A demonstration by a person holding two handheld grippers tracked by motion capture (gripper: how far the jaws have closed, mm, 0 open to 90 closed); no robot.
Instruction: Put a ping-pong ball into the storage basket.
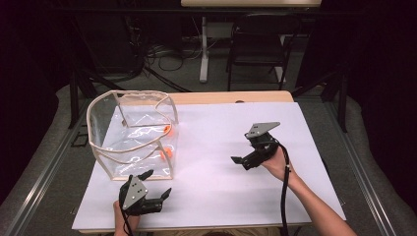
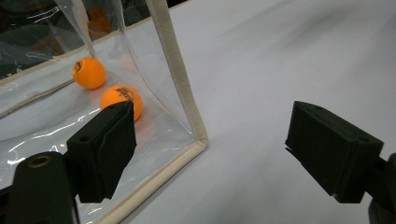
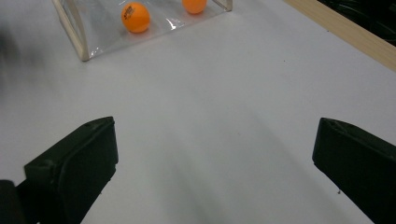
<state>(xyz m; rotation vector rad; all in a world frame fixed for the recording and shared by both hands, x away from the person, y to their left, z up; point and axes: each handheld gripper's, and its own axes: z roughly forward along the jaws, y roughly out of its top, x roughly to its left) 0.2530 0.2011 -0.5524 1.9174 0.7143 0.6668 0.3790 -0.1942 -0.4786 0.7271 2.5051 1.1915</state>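
Clear plastic with a cream fabric trim makes up the bag (image 1: 133,135) that we see standing open on the left part of the white counter (image 1: 221,182). Two orange balls lie inside it, on its floor near the right-hand wall: one ball (image 2: 122,99) closer to the bag's front corner, the other ball (image 2: 88,73) just behind it, the two near each other but apart.

Our left claw (image 1: 156,183) sits at the near edge of the counter, just in front of the bag's lower right corner. Its jaws stand wide apart and hold nothing. In the left gripper view, one jaw lies in front of the bag's clear wall, with the nearer ball showing just past its tip, and the other jaw is out over bare white counter; whether the first jaw touches the plastic we cannot tell.

Our right claw (image 1: 246,158) is held above the middle-right of the counter, well apart from the bag, its jaws pointing towards it. In the right gripper view those jaws are likewise spread wide with only bare counter between them, and both balls and the bag's trim show far ahead.
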